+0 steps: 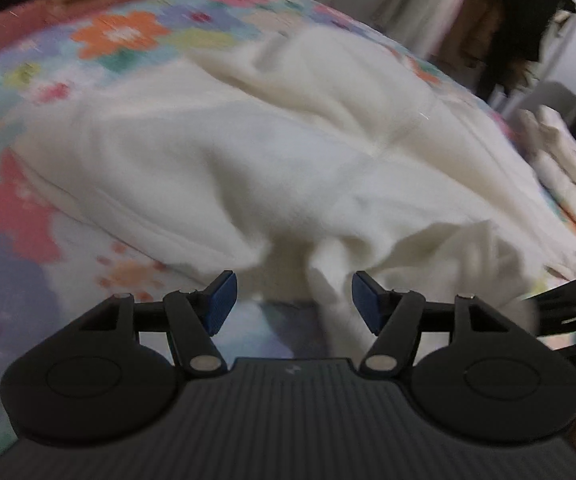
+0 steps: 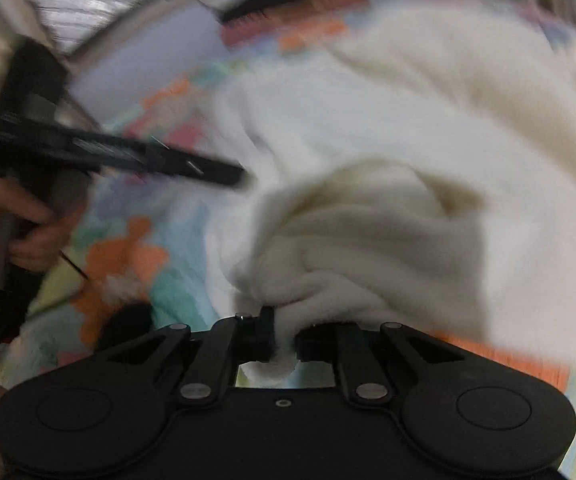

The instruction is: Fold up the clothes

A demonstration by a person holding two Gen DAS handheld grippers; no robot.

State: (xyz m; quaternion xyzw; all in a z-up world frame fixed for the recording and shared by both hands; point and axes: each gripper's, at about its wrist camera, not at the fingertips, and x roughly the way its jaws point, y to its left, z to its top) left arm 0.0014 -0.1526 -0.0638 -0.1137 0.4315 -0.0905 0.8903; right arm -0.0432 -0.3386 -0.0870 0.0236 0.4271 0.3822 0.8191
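Observation:
A cream fleece garment (image 1: 223, 152) lies crumpled across a flower-patterned bedspread (image 1: 119, 36). My left gripper (image 1: 292, 300) hovers at the garment's near edge, open, its blue pads (image 1: 220, 300) apart, with a hanging fold of fleece just ahead of the gap and none pinched. In the right wrist view my right gripper (image 2: 283, 334) is shut on a bunched fold of the same garment (image 2: 352, 224), fleece squeezed between the black fingers. The left gripper (image 2: 231, 176) shows there as a blurred black bar at the left, with a hand (image 2: 11, 236) holding it.
A stack of folded pale cloth (image 1: 568, 168) sits at the bed's right edge. An orange-red cushion (image 1: 67, 4) with a dark item on it lies at the far corner. Dark clothes (image 1: 528, 8) hang beyond the bed, beside curtains. The right gripper's tip (image 1: 572, 308) shows at the right.

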